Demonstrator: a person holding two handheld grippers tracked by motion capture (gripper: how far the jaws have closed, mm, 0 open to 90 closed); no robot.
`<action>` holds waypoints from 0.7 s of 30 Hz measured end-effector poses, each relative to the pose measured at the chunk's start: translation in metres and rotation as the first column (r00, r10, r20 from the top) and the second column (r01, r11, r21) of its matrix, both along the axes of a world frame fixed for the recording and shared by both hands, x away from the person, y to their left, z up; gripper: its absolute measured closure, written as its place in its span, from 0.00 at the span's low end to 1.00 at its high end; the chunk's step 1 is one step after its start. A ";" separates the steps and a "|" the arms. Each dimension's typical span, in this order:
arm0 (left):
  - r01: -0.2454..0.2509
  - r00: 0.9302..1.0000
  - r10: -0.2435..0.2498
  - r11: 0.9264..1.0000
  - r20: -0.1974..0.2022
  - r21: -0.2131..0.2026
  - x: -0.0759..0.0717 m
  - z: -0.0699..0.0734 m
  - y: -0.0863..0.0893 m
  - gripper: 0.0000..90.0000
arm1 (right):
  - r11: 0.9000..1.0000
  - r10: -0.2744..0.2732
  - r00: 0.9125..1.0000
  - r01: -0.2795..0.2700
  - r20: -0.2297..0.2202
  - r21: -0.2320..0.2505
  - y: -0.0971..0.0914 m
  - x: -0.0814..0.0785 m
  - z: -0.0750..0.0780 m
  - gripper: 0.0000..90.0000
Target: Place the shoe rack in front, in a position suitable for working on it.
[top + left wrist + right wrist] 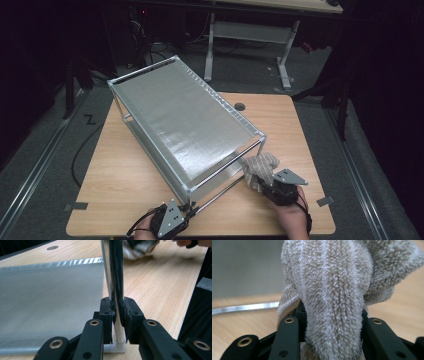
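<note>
the cloth (261, 167) sits bunched in the right gripper (266, 186), jaws clamped on it, at the rack's (180, 120) near right corner, placed to wipe. the left gripper (186, 208) has its jaws closed on a rack leg (113, 277), likely steadying the rack on the surface (120, 185).

Black fingers (130, 315) – brass screws, grey plates

Towel (337, 290) over right tongs' (332, 322) pads
</note>
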State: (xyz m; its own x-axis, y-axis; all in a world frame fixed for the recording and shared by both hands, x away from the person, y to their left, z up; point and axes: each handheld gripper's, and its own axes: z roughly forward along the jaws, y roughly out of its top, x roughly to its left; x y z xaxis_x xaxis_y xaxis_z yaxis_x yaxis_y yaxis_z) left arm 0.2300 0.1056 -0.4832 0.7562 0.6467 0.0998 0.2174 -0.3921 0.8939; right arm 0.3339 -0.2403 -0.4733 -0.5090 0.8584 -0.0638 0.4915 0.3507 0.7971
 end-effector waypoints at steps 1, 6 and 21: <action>0.001 1.000 -0.001 1.000 0.000 0.001 0.000 0.000 0.000 0.87 | 1.000 0.001 0.999 -0.001 -0.035 -0.001 0.000 0.002 -0.005 0.69; 0.003 1.000 -0.003 1.000 0.001 0.002 0.000 0.000 0.000 0.87 | 1.000 0.006 0.993 -0.009 -0.118 -0.028 0.000 0.006 -0.016 0.69; 0.005 1.000 -0.005 1.000 0.001 0.000 0.001 0.000 0.000 0.87 | 0.999 0.012 0.994 -0.017 0.109 0.043 0.003 -0.006 0.036 0.69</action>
State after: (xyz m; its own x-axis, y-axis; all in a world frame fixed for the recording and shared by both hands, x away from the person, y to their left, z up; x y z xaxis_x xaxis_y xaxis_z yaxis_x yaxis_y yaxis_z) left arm 0.2307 0.1055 -0.4833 0.7592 0.6430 0.1007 0.2146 -0.3934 0.8940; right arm 0.3281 -0.2377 -0.4370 -0.5135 0.8542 -0.0822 0.3959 0.3208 0.8605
